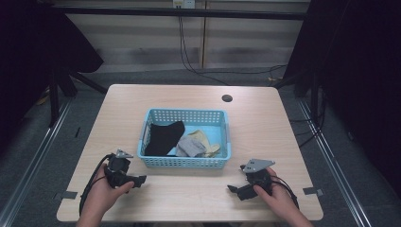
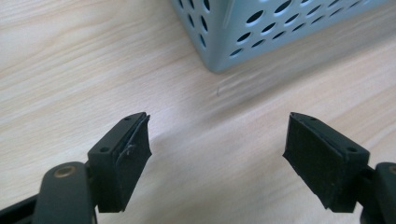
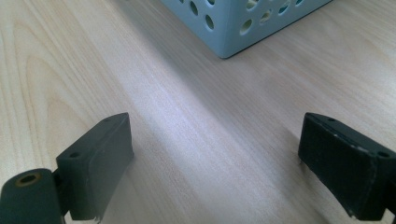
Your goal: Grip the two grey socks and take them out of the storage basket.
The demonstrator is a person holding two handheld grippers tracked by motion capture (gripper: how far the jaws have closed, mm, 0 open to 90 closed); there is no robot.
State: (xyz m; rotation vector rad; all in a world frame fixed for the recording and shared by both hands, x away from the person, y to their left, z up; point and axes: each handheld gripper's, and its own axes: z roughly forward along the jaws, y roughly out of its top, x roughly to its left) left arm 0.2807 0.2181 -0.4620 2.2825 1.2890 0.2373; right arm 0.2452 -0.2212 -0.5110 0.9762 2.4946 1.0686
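A light blue plastic basket (image 1: 185, 161) with perforated walls sits at the middle of the wooden table (image 1: 265, 123), holding a black cloth (image 1: 163, 137), a grey cloth (image 1: 191, 146) and a pale yellow one (image 1: 204, 137). No writing is legible. The left gripper (image 1: 137, 180) and right gripper (image 1: 234, 188) rest near its front corners, jaws spread wide, holding nothing.
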